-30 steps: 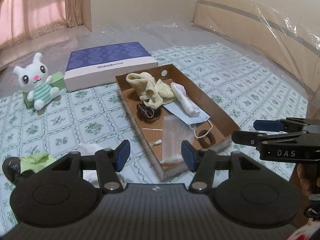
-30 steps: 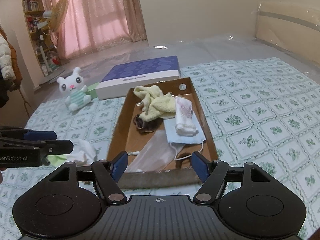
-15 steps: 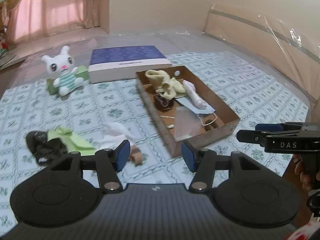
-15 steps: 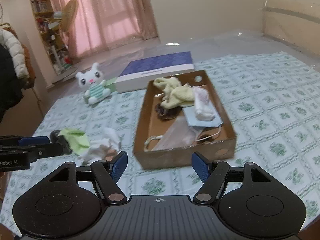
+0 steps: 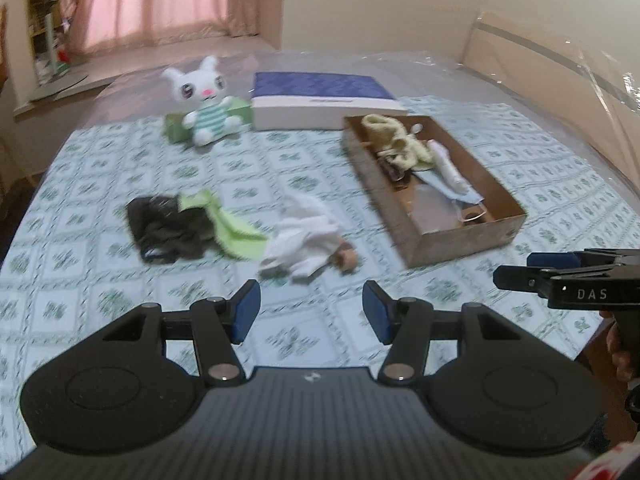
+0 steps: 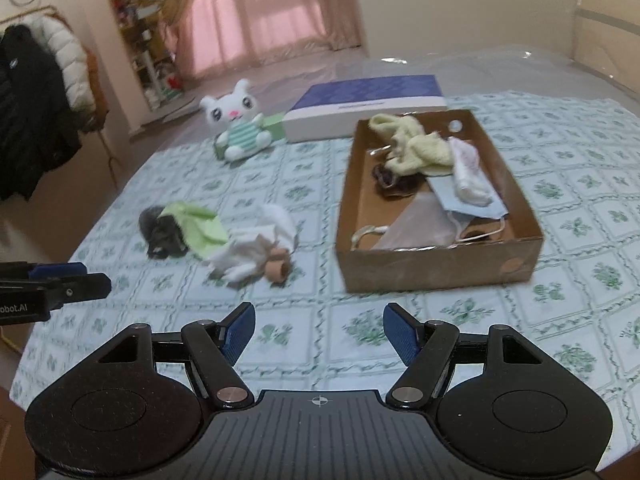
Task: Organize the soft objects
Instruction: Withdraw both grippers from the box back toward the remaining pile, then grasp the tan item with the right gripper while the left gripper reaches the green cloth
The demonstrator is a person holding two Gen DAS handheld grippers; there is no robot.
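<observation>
A brown cardboard box (image 5: 468,236) (image 6: 436,266) on the patterned bed cover holds a yellow knit piece (image 6: 416,146), a rolled white cloth (image 6: 470,178), a blue face mask (image 6: 464,204) and a dark scrunchie (image 6: 390,180). Loose on the cover lie a dark cloth (image 5: 168,228) (image 6: 162,232), a light green cloth (image 5: 228,224) (image 6: 198,226), a white cloth (image 5: 308,236) (image 6: 256,248) and a small tan roll (image 5: 346,258) (image 6: 278,268). My left gripper (image 5: 310,312) hovers open just short of the white cloth. My right gripper (image 6: 318,330) is open too, nearer than the box, holding nothing.
A white plush rabbit (image 5: 204,104) (image 6: 240,124) leans on a green box (image 5: 240,110) at the back. A blue and white flat box (image 5: 320,100) (image 6: 368,106) lies behind the cardboard box. Coats (image 6: 36,100) hang at far left. The bed's near edge runs under both grippers.
Both grippers have pulled back and swung left from the cardboard box, bringing the loose dark, green and white cloths into view ahead. Their jaws have kept the same opening.
</observation>
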